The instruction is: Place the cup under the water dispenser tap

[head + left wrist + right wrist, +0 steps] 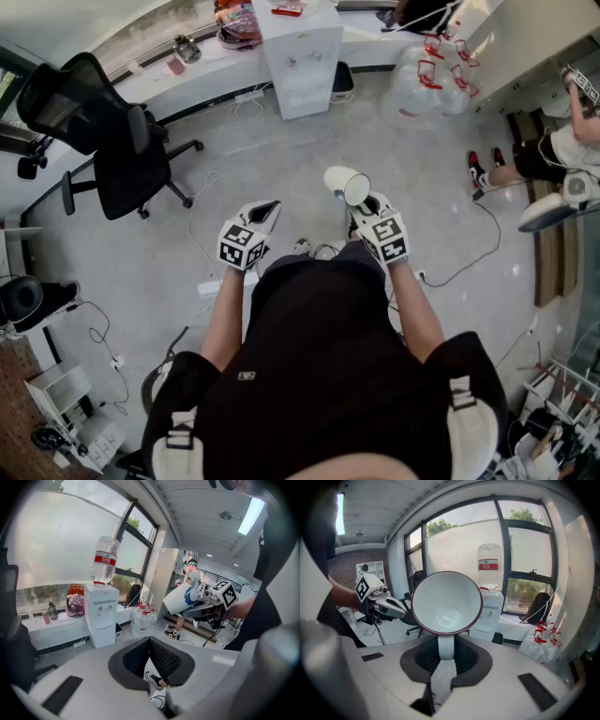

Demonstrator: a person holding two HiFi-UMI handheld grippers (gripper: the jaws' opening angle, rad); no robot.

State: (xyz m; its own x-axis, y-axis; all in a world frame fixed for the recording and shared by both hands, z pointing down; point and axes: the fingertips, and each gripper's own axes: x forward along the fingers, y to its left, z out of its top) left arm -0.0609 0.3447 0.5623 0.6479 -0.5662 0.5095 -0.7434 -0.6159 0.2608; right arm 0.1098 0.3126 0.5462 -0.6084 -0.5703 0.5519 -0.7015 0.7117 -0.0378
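Water dispenser (302, 56) against the counter (202, 61), office chair (108, 141) left, bottles (427, 80) right.

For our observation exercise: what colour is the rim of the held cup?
Dark red, on a white cup; it shows best in the right gripper view.

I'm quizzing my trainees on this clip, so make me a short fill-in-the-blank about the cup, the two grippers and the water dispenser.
The right gripper grips the white cup by its ____.
The left gripper, jaws together, holds ____.
The bottle on top of the water dispenser bears a ____ label.
Missing words: handle; nothing; red.
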